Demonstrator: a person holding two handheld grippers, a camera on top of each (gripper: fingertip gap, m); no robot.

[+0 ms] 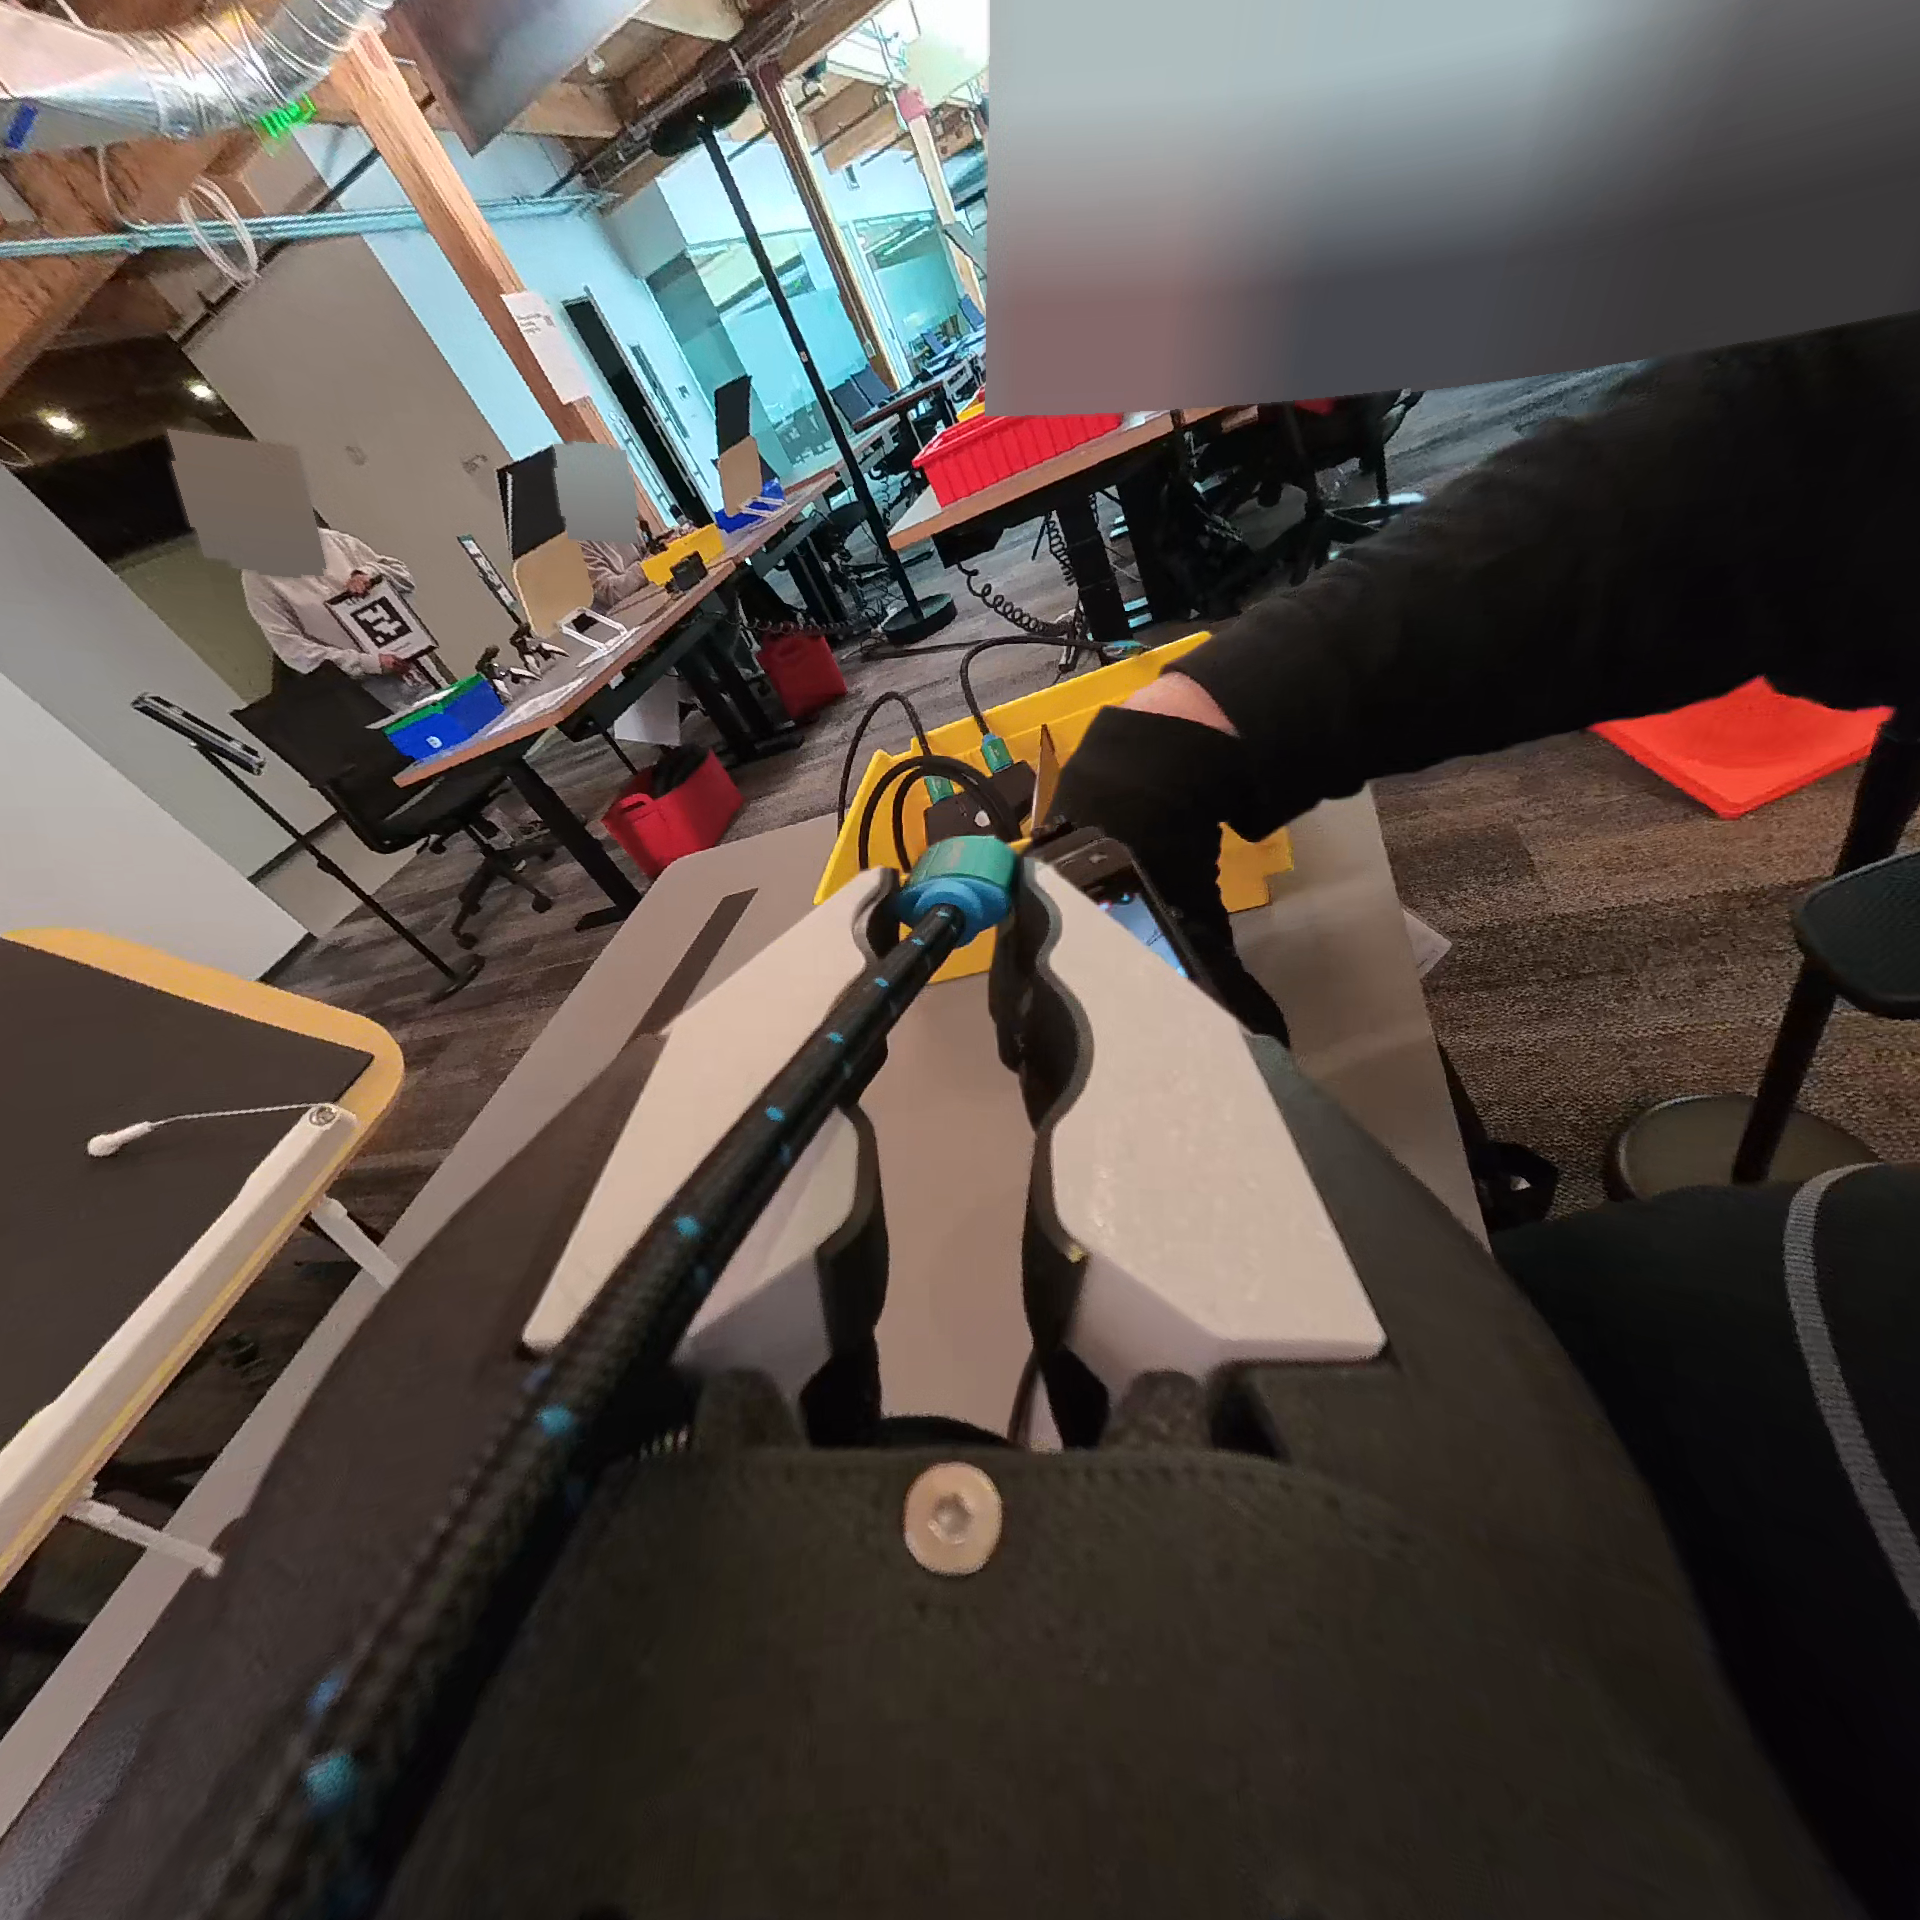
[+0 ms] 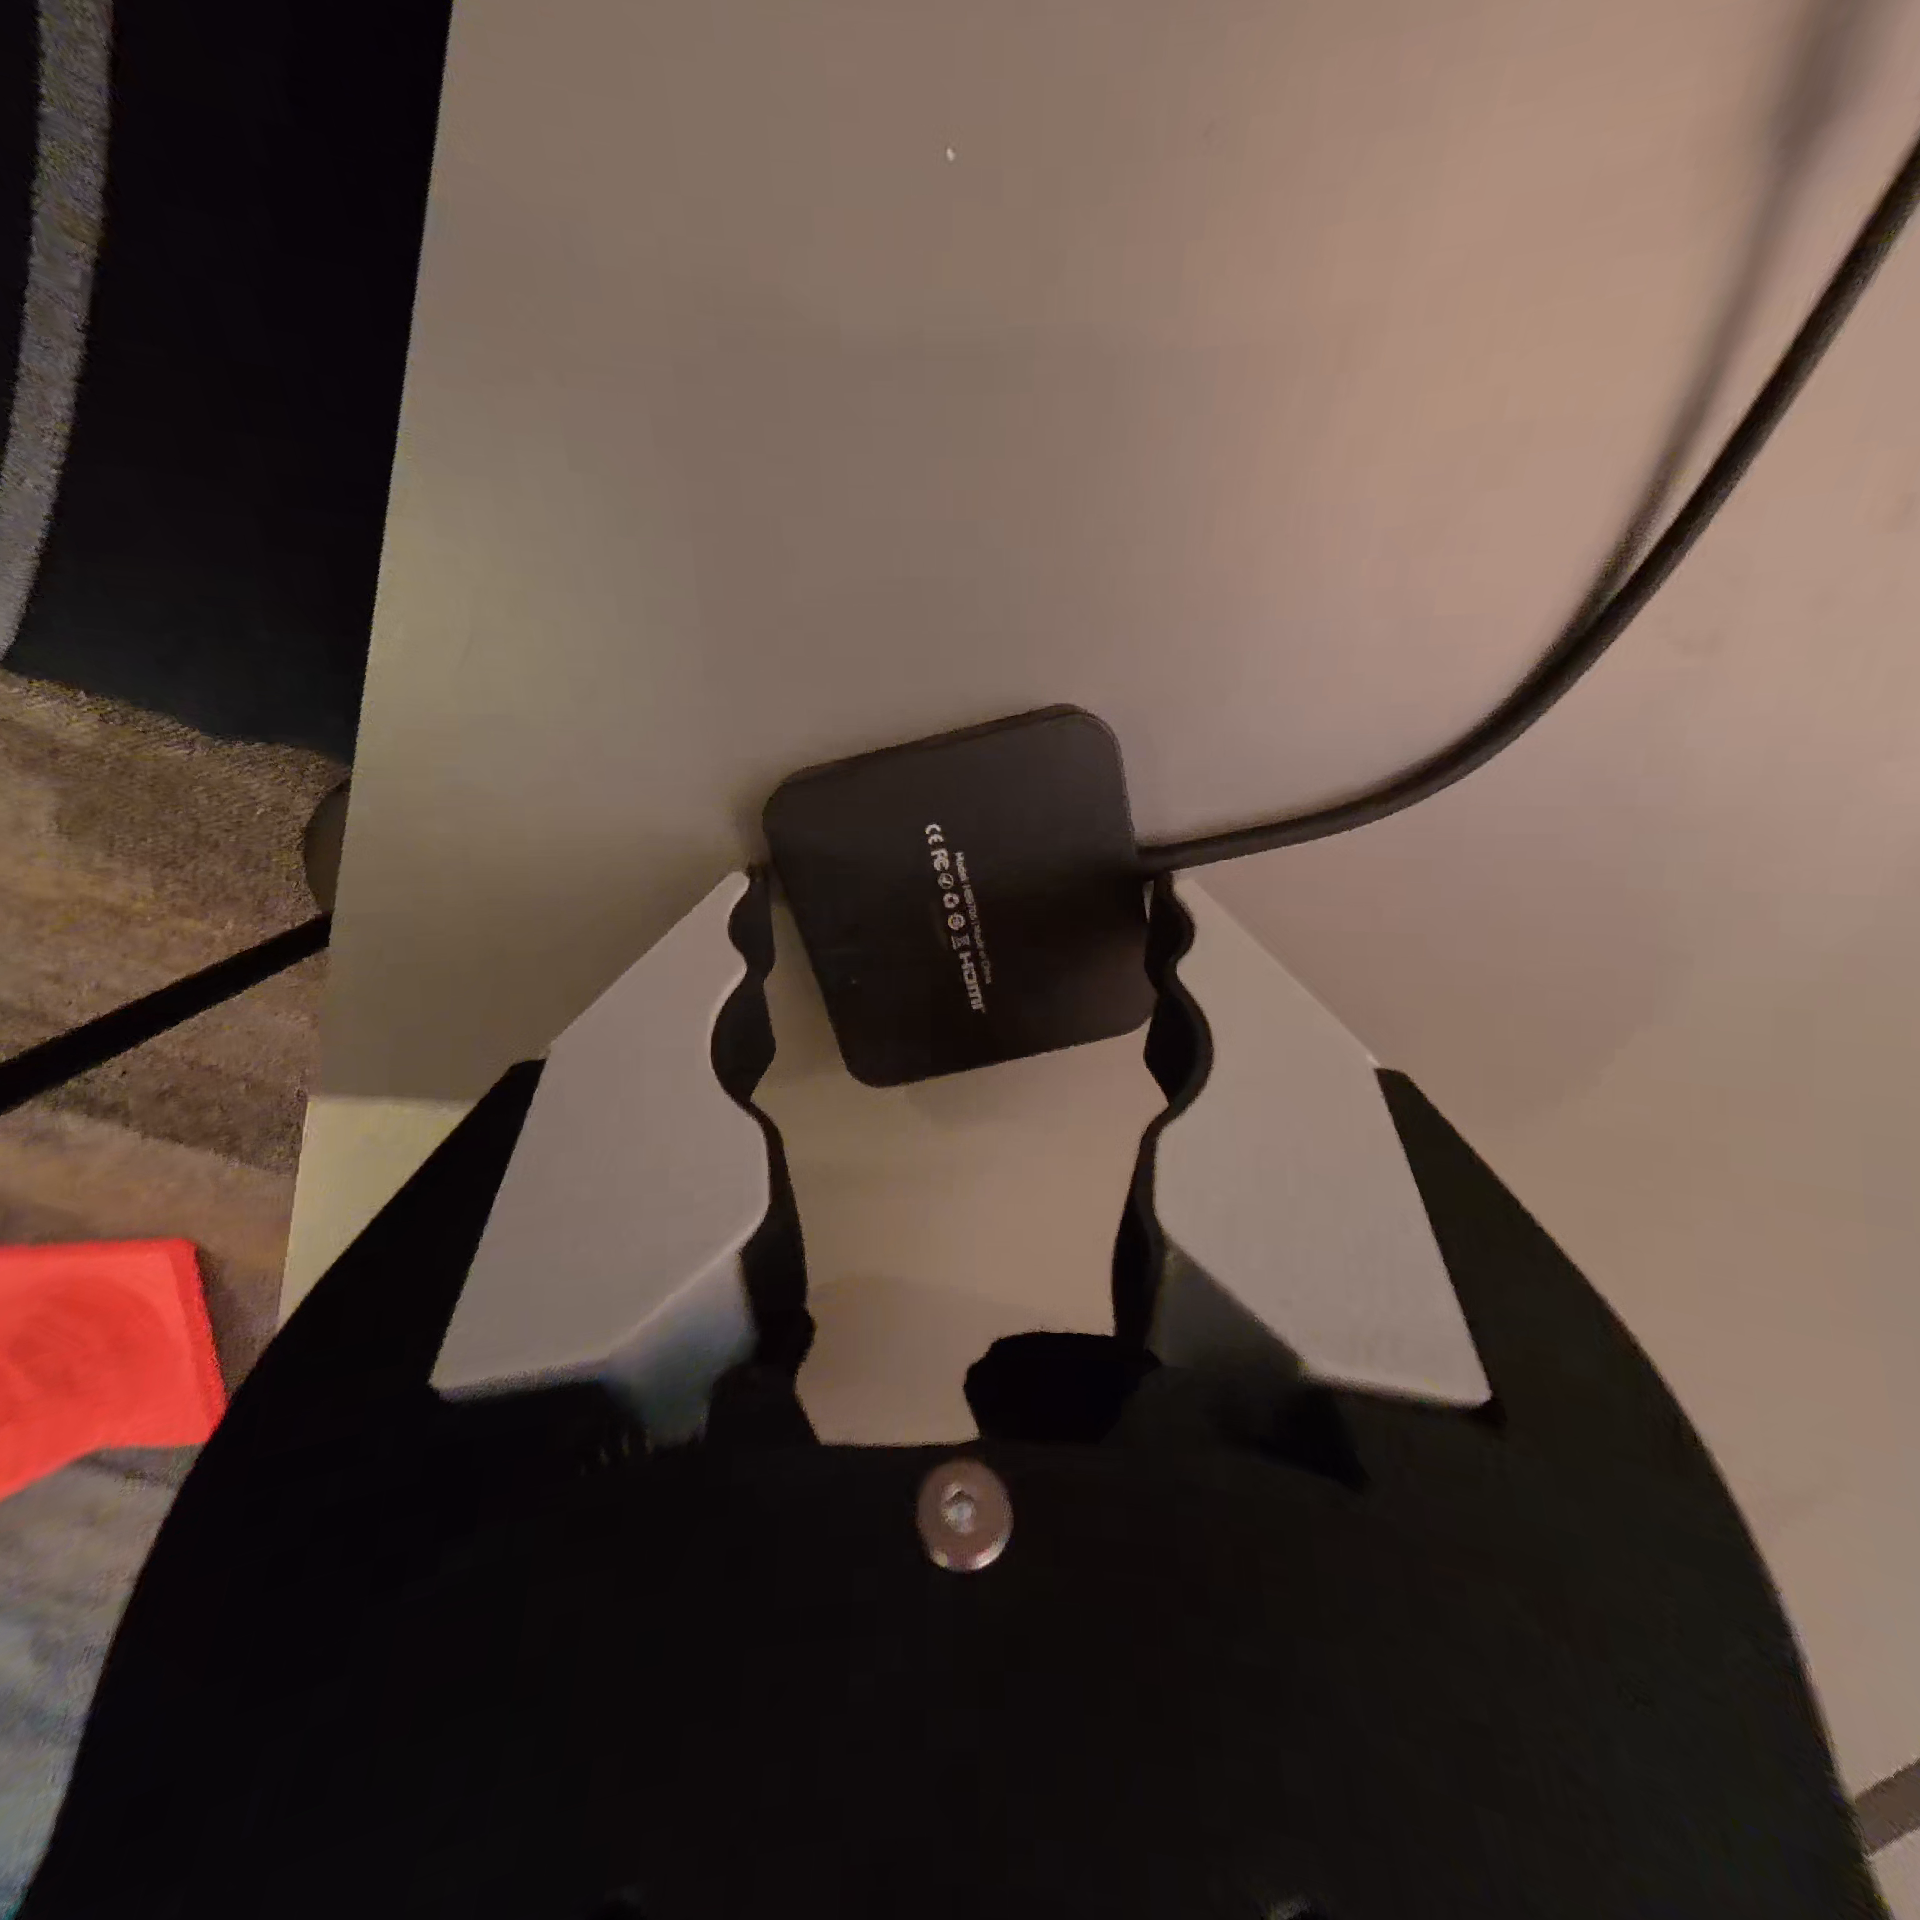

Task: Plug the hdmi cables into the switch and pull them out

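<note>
Between the right hand-held gripper [image 2: 956,883] fingers: flat, rounded-square matte switch [image 2: 956,894].

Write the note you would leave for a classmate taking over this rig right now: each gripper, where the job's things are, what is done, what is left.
Left gripper: shut on the teal HDMI plug, its braided cable trailing back over the gripper.
Right gripper: fingers either side of the black switch on the white table; a firm grip cannot be confirmed.
The switch's own black lead runs off to the right.
More cables sit in the yellow bin.
Done: plug and switch each at a gripper.
Left: whether the plug is seated cannot be seen; check, then plug in and pull out.
</note>
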